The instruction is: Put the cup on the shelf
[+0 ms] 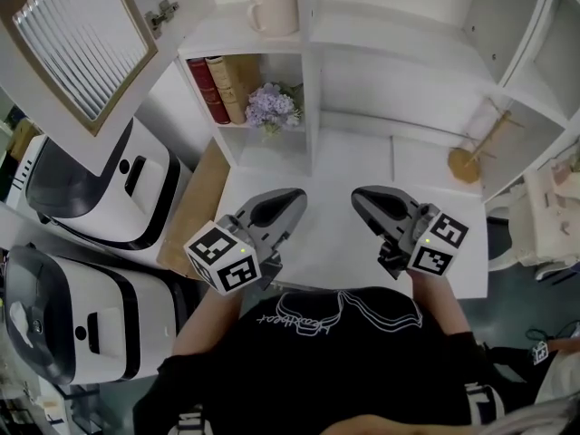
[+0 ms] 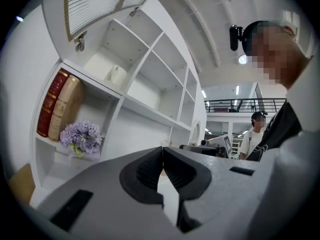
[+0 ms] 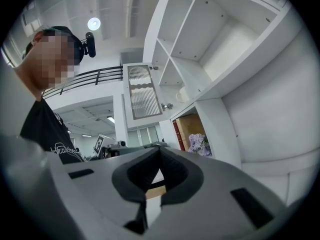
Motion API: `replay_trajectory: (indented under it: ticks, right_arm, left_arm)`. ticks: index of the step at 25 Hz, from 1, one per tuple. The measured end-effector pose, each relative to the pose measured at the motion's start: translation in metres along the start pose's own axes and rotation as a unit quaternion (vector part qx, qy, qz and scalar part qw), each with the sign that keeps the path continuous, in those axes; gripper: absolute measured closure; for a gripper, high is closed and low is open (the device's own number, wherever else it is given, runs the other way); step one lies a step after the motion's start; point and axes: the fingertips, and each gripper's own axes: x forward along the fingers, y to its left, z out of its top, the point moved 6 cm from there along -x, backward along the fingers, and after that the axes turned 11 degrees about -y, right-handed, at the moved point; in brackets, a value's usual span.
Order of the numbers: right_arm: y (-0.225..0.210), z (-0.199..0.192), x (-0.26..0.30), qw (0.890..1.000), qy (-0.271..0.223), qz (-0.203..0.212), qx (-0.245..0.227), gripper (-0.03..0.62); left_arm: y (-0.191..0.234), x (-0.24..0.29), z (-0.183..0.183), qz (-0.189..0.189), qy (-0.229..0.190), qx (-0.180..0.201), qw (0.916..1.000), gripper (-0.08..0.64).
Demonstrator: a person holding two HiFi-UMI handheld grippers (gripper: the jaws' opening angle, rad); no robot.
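- Cream cup (image 1: pixel 274 9) stood upright on the far shelf (image 1: pixel 227 36), well apart from my tongs.
- Left tongs (image 1: pixel 292 198) and right tongs (image 1: pixel 362 198) were closed and empty, near me over the table (image 1: pixel 335 243).
- I judged the placing done; next needed only rest.

cup (image 1: pixel 274 9): plain pale cream
shelf (image 1: pixel 399 39): white
books (image 1: pixel 220 89): one dark red, one tan
flowers (image 1: pixel 273 107): lilac
left gripper (image 1: pixel 292 199): grey shell, dark grey pads
right gripper (image 1: pixel 360 196): same grey, dark pads
marker cubes (image 1: pixel 224 256): black squares on white
cabinet door (image 1: pixel 77 43): tan frame, ribbed pale pane
shirt (image 1: pixel 335 361): black, white line print
appliances (image 1: pixel 100 188): white with black
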Motion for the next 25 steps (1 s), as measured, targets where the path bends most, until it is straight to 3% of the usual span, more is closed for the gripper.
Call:
replay_trajectory:
  ticks: [4,13,25]
  right_arm:
    - [0.002,-0.005,0.000,1.000,0.001,-0.002,-0.001,0.586]
    - [0.006,-0.010,0.002,1.000,0.004,-0.002,-0.001,0.586]
    - [0.004,-0.015,0.005,1.000,0.015,-0.012,0.000,0.586]
  left_arm:
    - [-0.006,-0.003,-0.002,-0.018,-0.003,0.002,0.9998,0.557]
    - [-0.003,-0.004,-0.005,-0.001,-0.012,-0.014,0.9998,0.555]
    - [0.001,-0.005,-0.005,-0.011,-0.014,-0.016,0.9997,0.555]
